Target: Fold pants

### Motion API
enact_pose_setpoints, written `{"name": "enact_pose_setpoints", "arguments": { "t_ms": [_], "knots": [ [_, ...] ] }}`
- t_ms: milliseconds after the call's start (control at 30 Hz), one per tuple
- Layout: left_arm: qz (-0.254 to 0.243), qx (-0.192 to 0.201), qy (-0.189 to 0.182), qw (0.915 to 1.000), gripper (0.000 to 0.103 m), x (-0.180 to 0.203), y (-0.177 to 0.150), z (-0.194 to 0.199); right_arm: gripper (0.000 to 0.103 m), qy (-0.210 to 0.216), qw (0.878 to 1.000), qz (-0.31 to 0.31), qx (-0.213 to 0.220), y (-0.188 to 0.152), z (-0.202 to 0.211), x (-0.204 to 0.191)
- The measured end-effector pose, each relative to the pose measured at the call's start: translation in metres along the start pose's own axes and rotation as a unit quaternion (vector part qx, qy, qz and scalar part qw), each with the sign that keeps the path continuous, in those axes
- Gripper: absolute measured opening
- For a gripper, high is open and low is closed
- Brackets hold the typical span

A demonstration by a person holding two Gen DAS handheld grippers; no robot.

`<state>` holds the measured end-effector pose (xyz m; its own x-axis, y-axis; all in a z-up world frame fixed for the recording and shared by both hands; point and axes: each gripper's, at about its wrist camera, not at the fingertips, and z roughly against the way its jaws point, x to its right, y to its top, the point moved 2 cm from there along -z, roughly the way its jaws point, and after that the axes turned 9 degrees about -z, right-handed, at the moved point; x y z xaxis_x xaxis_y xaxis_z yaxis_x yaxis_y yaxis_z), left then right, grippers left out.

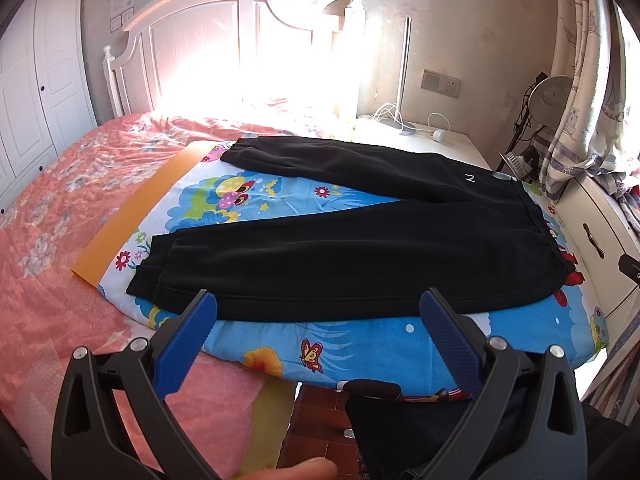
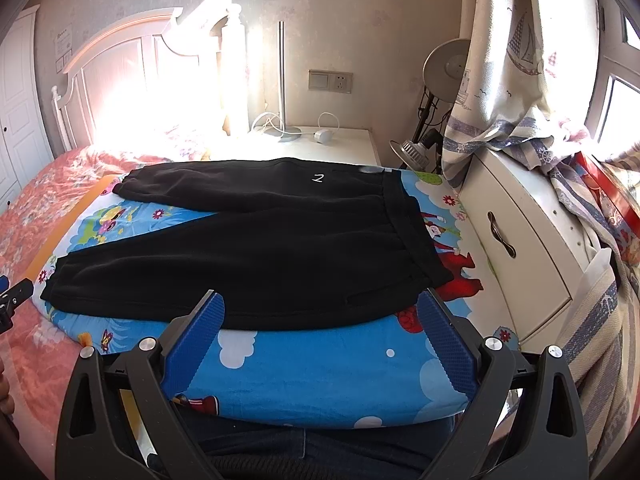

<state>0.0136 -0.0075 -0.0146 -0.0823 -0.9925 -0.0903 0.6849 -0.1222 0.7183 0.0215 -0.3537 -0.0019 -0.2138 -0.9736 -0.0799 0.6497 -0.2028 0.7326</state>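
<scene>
Black pants [image 1: 352,256] lie flat and spread on a bright cartoon-print cloth [image 1: 360,344] at the bed's near corner, legs pointing left in a V, waistband to the right. My left gripper [image 1: 318,300] hovers open over the near edge of the front leg, its blue pads apart with nothing between them. In the right wrist view the same pants [image 2: 256,264] fill the middle, and my right gripper [image 2: 320,304] stands open just short of the hip and waistband end. A small white mark [image 2: 318,178] shows on the far leg.
A white drawer cabinet [image 2: 512,248] with a handle stands close on the right, draped with a curtain [image 2: 520,80]. An orange board [image 1: 132,208] sticks out from under the cloth at left. Pink floral bedding [image 1: 52,200] spreads left; a bedside table [image 2: 320,140] with cables lies behind.
</scene>
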Motion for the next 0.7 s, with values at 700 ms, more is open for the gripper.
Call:
{"name": "enact_pose_setpoints", "arguments": {
  "t_ms": [700],
  "knots": [
    [-0.002,0.002,0.006,1.0000,0.101,0.0018,-0.0016,0.0000,0.094,0.001,1.000,0.000,-0.004,-0.0015,-0.0023,-0.0019]
  ]
}}
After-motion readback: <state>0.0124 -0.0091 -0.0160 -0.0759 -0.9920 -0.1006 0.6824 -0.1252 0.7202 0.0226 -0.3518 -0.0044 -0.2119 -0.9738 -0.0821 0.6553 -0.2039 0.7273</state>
